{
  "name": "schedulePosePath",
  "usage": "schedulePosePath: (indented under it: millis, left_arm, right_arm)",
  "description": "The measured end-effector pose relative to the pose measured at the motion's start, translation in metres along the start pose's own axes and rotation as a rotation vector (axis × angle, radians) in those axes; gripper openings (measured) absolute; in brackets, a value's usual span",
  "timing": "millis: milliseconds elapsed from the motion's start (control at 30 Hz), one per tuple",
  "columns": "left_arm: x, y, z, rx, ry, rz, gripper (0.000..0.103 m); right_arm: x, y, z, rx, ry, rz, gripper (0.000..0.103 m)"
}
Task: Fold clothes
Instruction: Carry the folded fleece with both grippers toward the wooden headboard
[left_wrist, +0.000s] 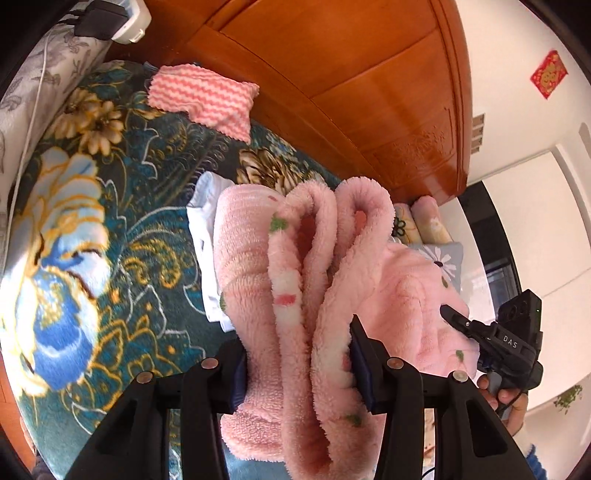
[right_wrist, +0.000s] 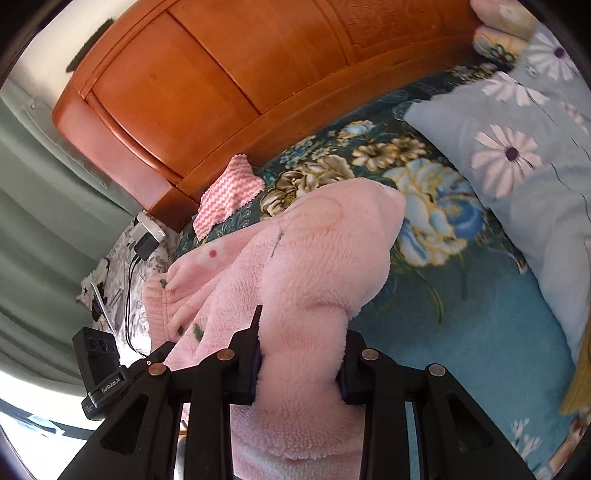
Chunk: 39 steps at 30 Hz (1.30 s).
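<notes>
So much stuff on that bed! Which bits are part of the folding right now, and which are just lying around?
Part of the job:
- pink fleece garment, bunched up
- left gripper, clamped on its folds
- right gripper, clamped on another part

Just lying about:
- pink zigzag cloth
- white garment
- daisy pillow
- charger
- floral blanket

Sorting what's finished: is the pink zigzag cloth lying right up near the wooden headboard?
Yes, the pink zigzag cloth lies on the floral blanket beside the wooden headboard.
</notes>
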<state>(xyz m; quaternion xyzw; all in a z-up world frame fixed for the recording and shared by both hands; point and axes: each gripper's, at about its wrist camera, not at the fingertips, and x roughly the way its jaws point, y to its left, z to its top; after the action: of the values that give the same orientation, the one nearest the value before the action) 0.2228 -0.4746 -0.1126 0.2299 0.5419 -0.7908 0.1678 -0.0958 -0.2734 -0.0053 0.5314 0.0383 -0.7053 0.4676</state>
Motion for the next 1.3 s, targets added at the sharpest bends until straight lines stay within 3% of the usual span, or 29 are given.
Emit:
schedulePosePath:
  millis: [200, 400, 533, 700, 867, 1000, 1133, 1300]
  left_arm:
    - [0.018, 0.021, 0.036, -0.079, -0.085, 0.069, 0.049]
    - [0.051, 0.025, 0.046, -0.030, -0.053, 0.132, 0.050]
    - [0.067, 0.036, 0.041, -0.029, 0.003, 0.166, 0.054]
    - [0.069, 0.053, 0.032, -0.075, 0.045, 0.131, 0.058]
    - [0.052, 0.050, 0.028, -0.104, 0.024, 0.114, 0.060]
    - [0.024, 0.051, 0.031, -0.117, -0.042, 0.157, 0.060]
    - [0.009, 0.025, 0.041, -0.020, -0.106, 0.178, 0.060]
    - [0.035, -0.044, 0.051, 0.274, -0.067, 0.142, 0.060]
  right_arm:
    - [0.067, 0.033, 0.072, -0.111, 0.055, -0.068, 0.031]
    - [0.112, 0.047, 0.109, -0.190, 0.083, -0.183, 0.031]
    - [0.133, 0.029, 0.112, -0.175, 0.113, -0.235, 0.032]
    - [0.148, -0.004, 0.095, -0.106, 0.141, -0.256, 0.033]
    - [0.140, -0.021, 0.089, -0.021, 0.100, -0.208, 0.040]
    - [0.122, -0.024, 0.093, -0.028, 0.073, -0.187, 0.046]
    - [0.099, -0.032, 0.095, -0.036, 0.035, -0.220, 0.046]
    - [0.088, -0.020, 0.075, -0.061, 0.005, -0.193, 0.046]
